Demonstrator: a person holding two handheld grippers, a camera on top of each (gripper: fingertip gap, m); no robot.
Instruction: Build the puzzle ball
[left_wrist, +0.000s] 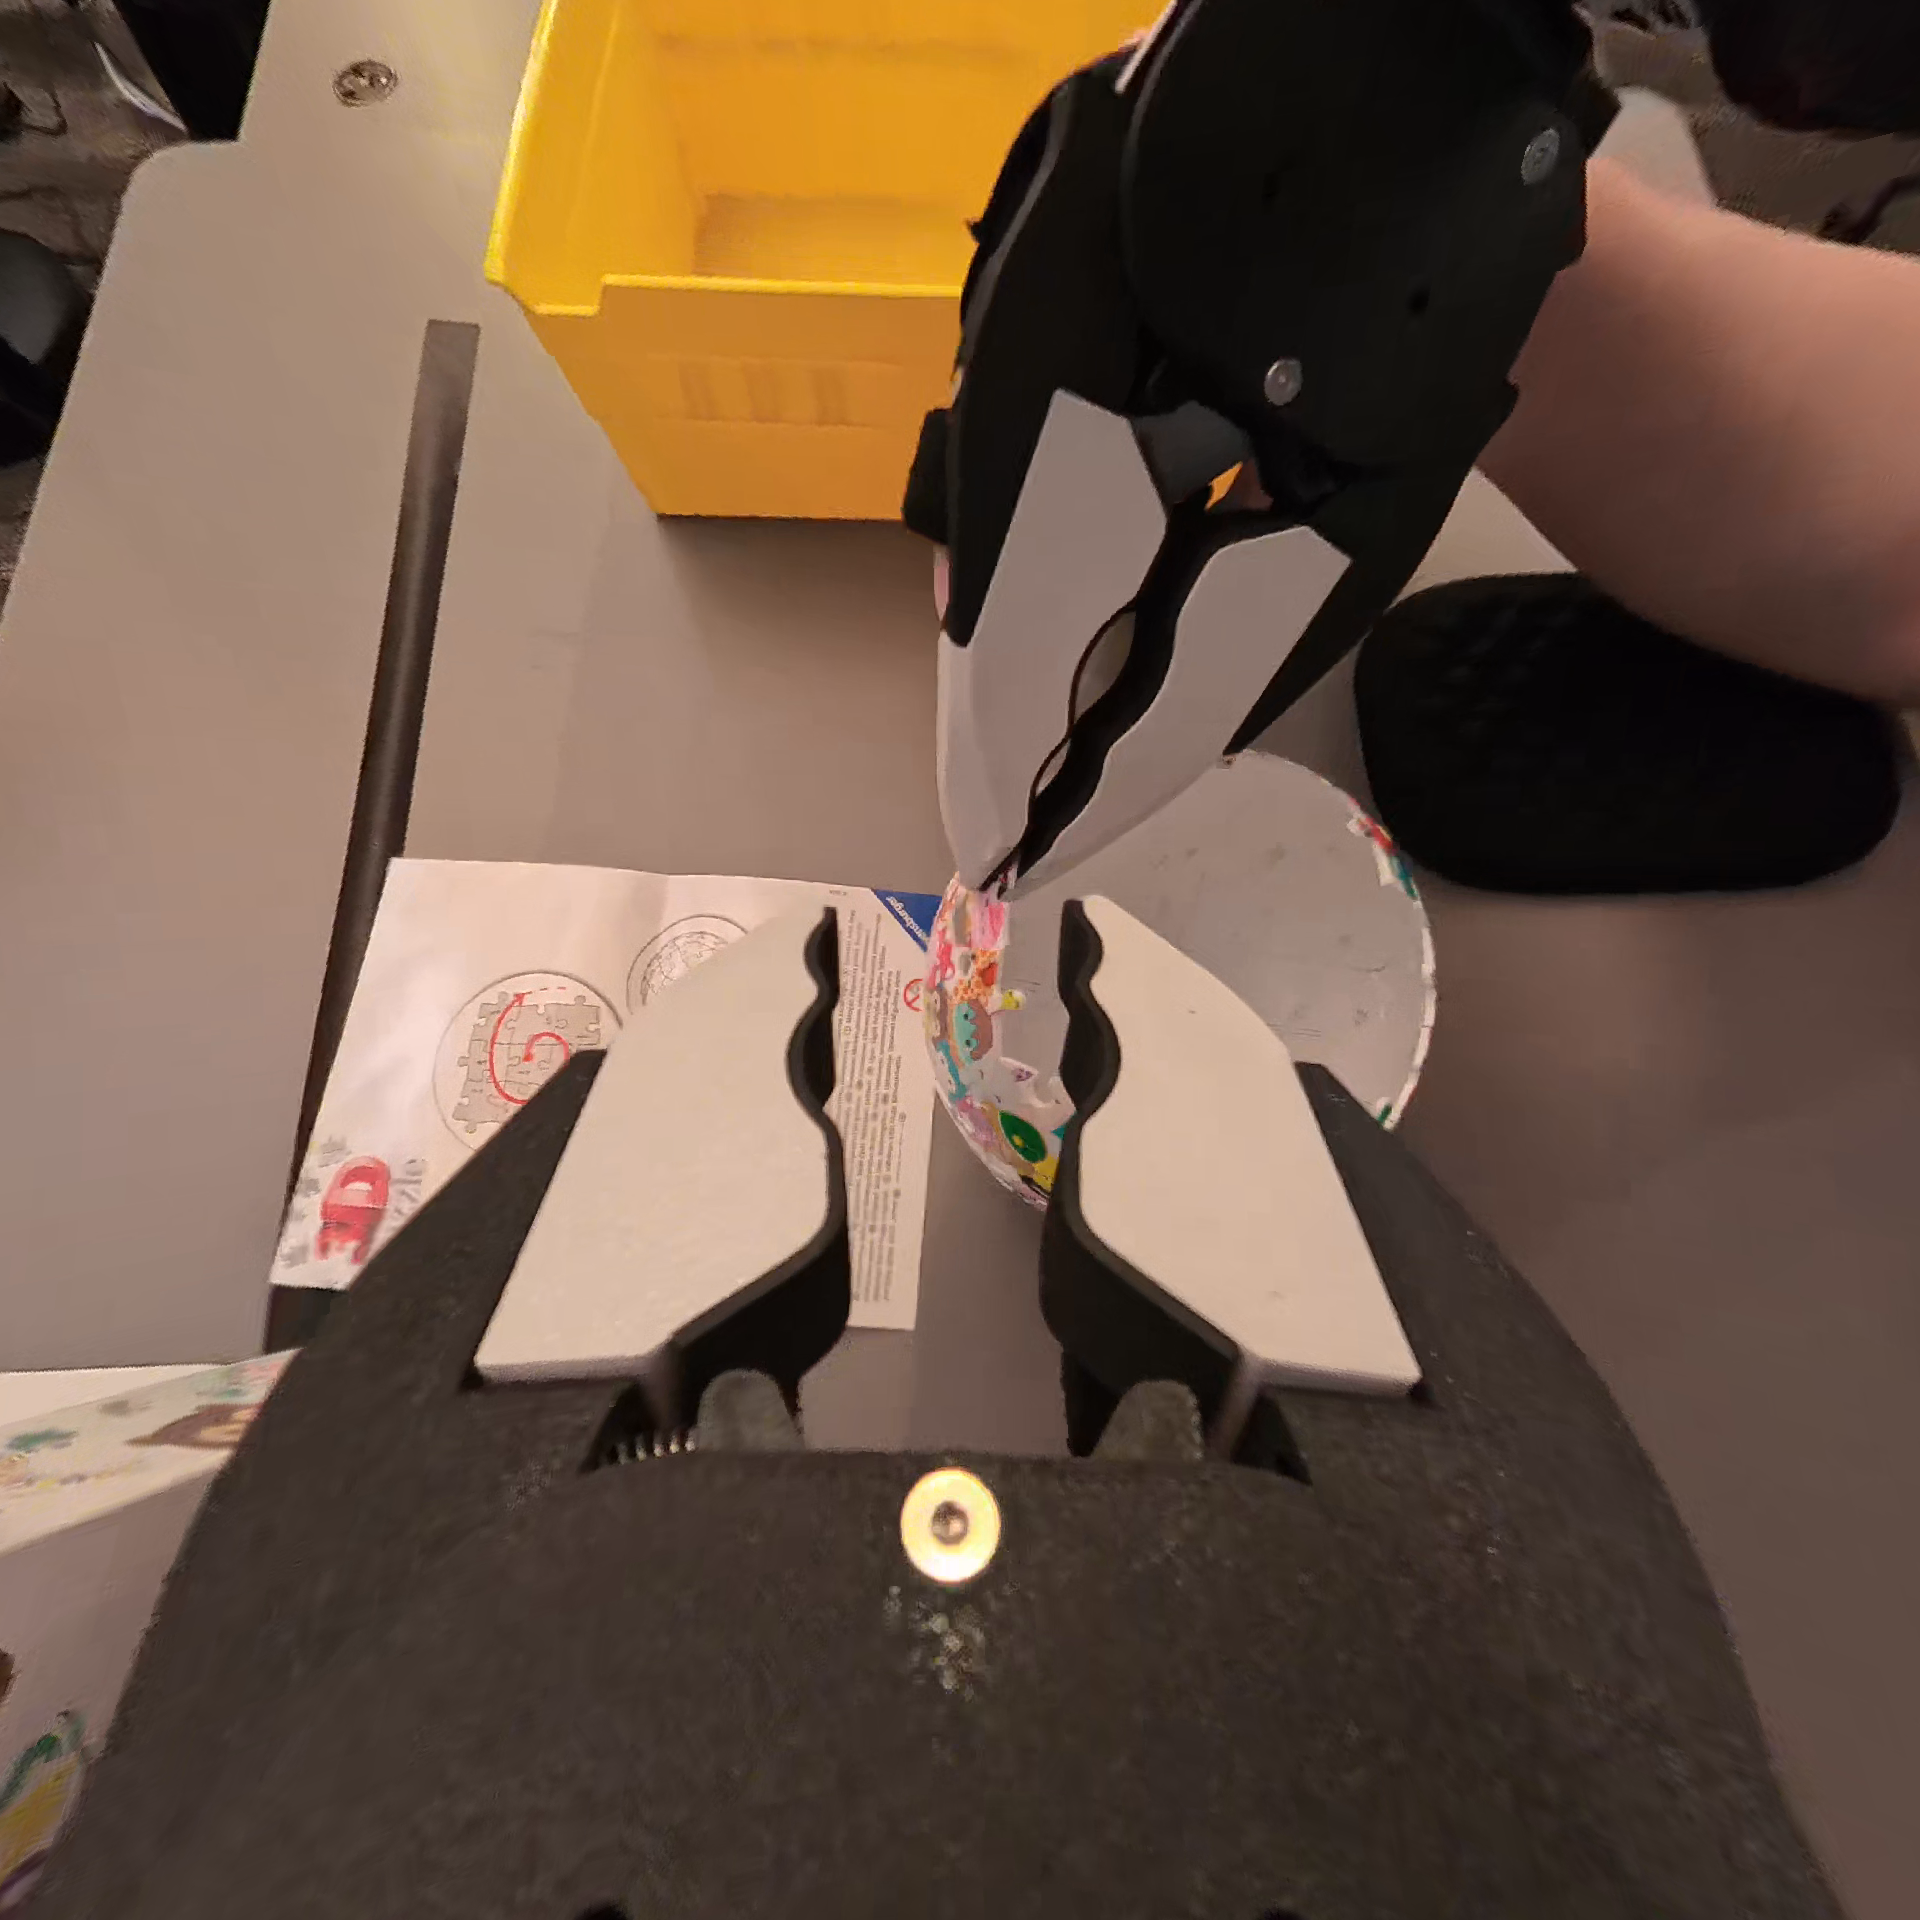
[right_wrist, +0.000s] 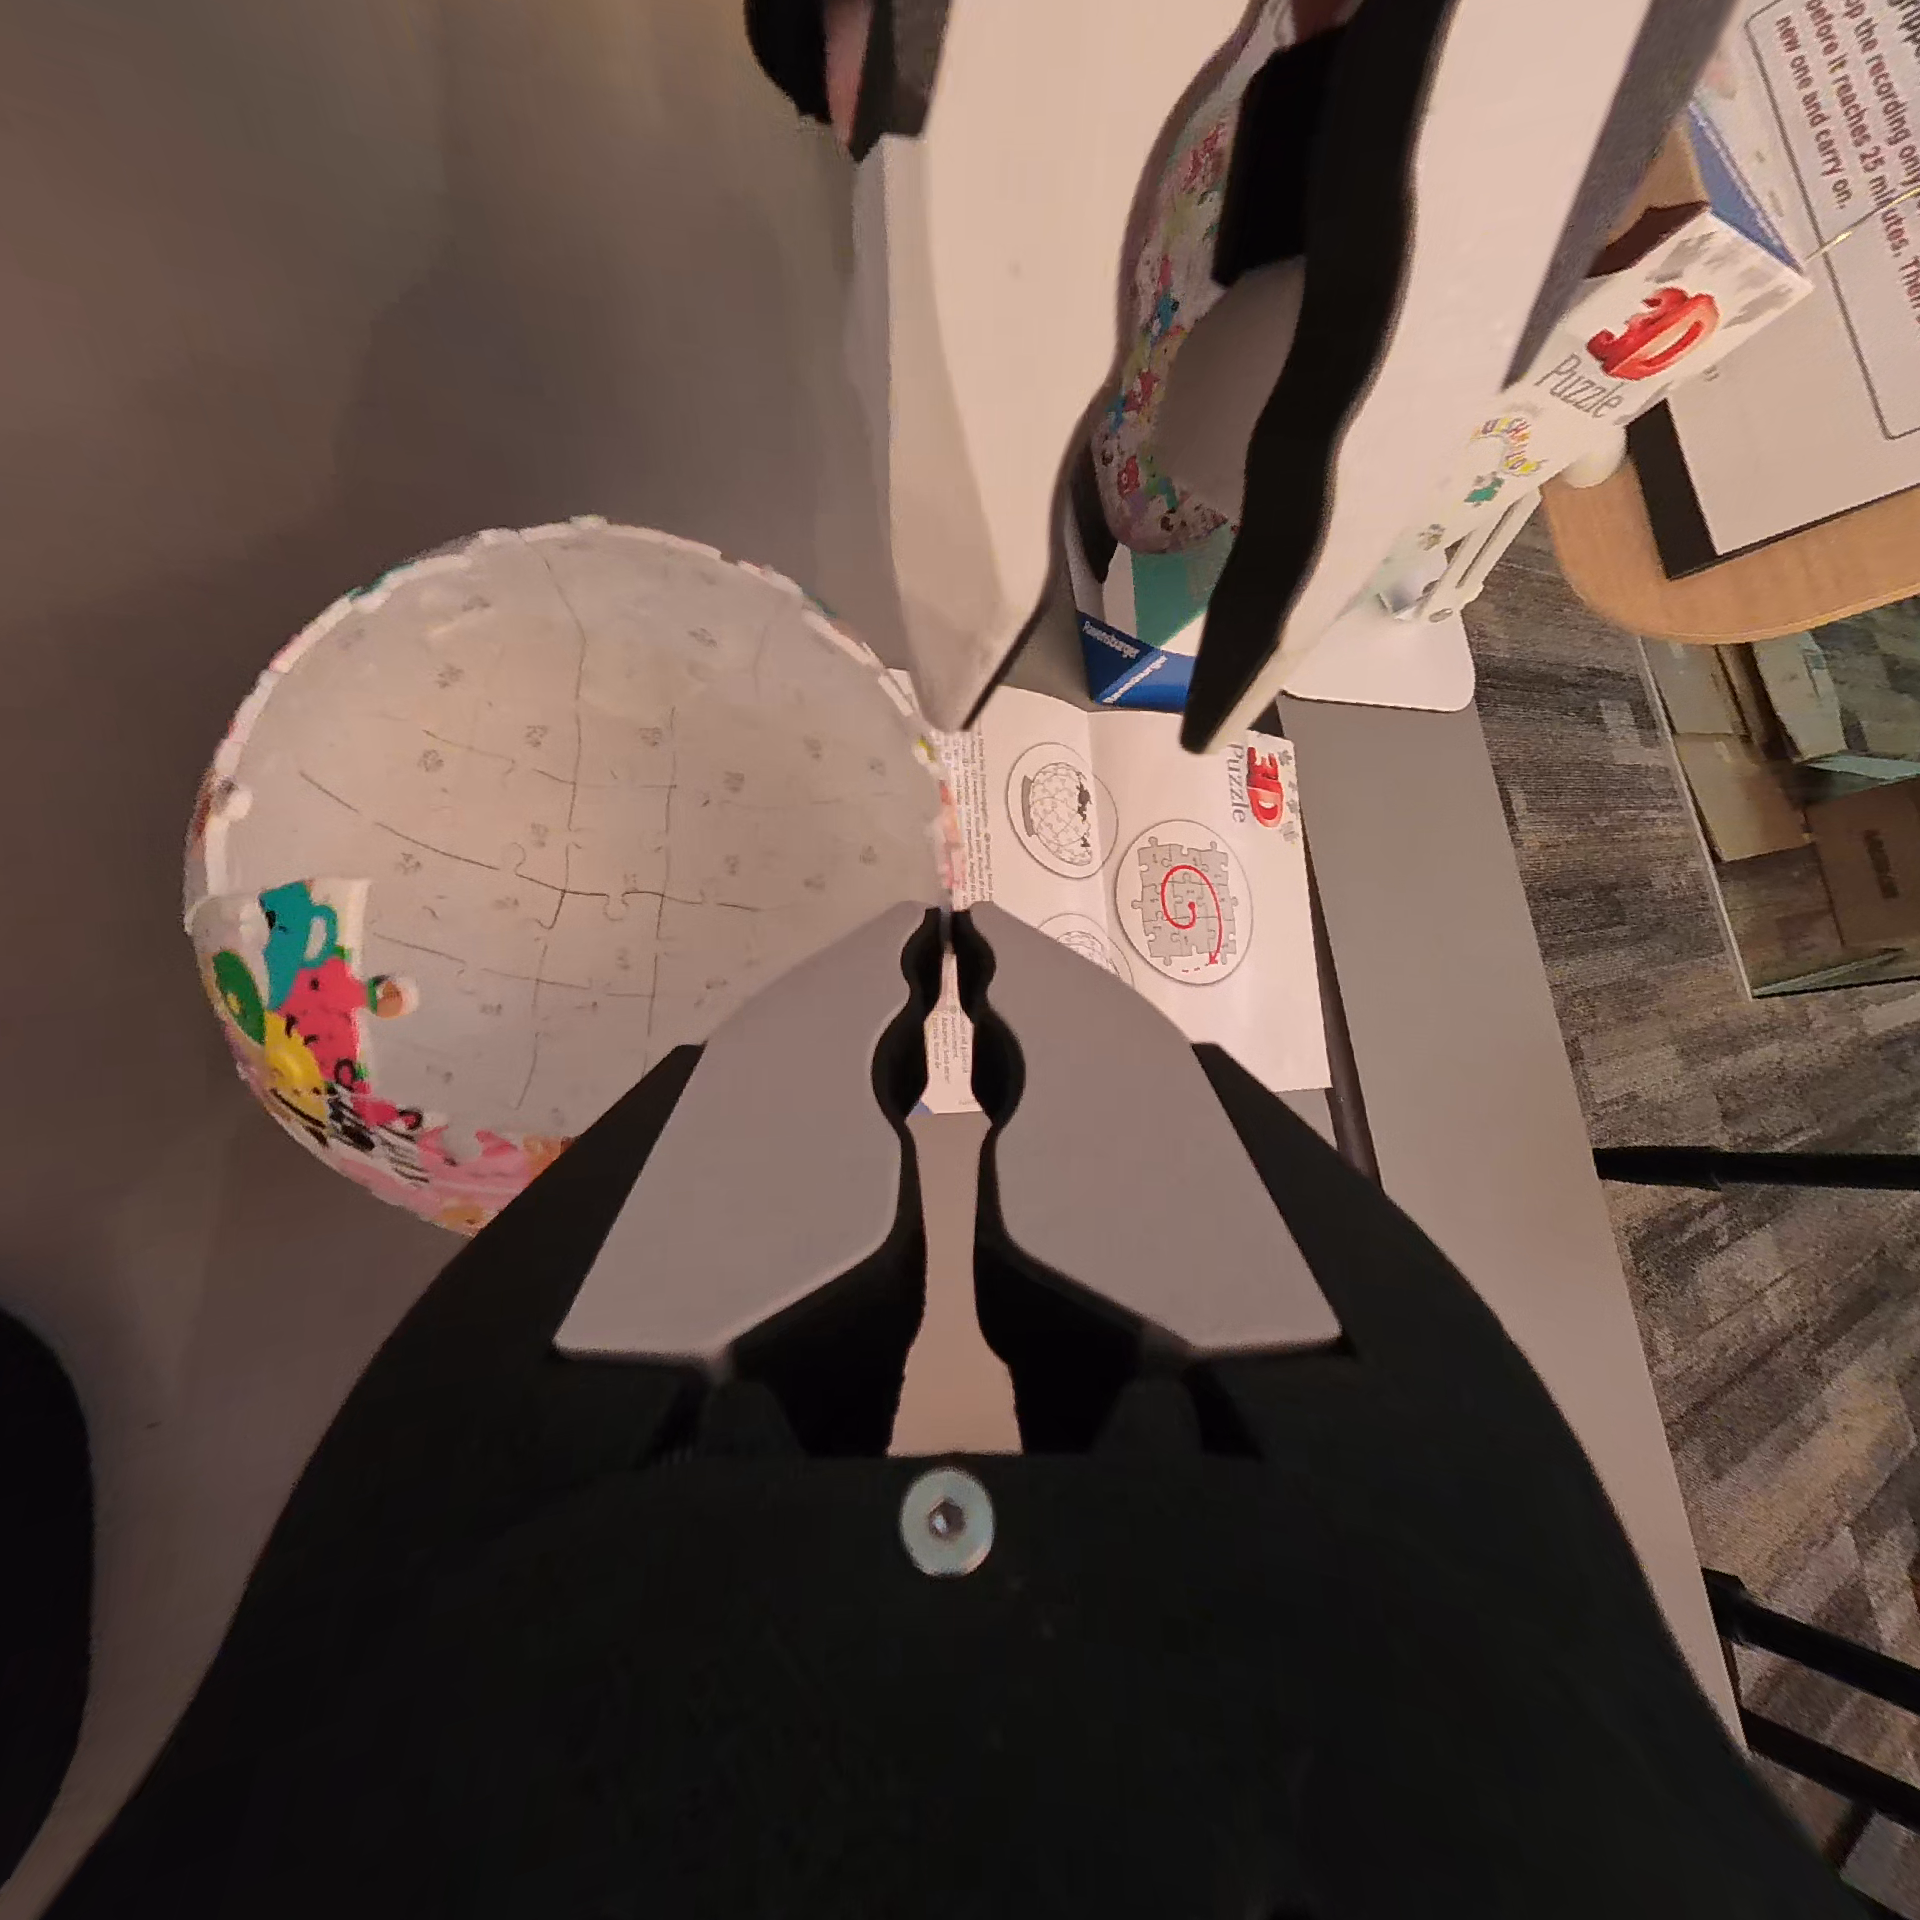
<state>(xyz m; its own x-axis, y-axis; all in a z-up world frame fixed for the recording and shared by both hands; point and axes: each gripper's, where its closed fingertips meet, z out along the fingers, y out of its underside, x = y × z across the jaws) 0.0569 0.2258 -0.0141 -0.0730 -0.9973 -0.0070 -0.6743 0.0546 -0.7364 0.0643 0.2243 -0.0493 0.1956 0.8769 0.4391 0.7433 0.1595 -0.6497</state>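
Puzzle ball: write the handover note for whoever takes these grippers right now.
Right gripper: shut on the rim of the half-built puzzle ball, which sits tipped on the grey table, hollow side showing.
Left gripper: open, empty, fingers either side of the shell's printed wall.
Instruction sheet lies flat beside the shell; yellow bin behind.
Done: about half the sphere.
Left: the upper half. No loose pieces in view.

Printed text marks leaflet (right_wrist: 1153, 883), box (right_wrist: 1621, 343), notice sheet (right_wrist: 1829, 208) — wording withheld.
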